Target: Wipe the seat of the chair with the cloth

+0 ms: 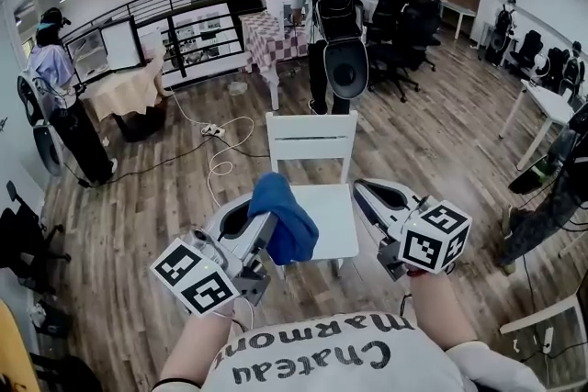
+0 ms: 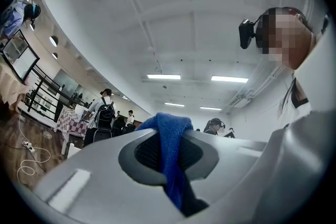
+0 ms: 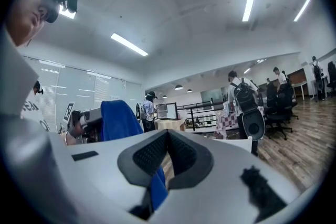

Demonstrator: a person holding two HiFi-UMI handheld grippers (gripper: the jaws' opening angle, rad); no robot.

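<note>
Cloth (image 1: 287,223) above chair seat (image 1: 329,214)
My left tongs (image 2: 169,136) clench it; my right tongs (image 3: 168,134) are pressed together, empty.

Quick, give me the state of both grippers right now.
Left gripper: shut on the blue cloth, which hangs from its jaws.
Right gripper: shut, jaw tips together, holding nothing.
</note>
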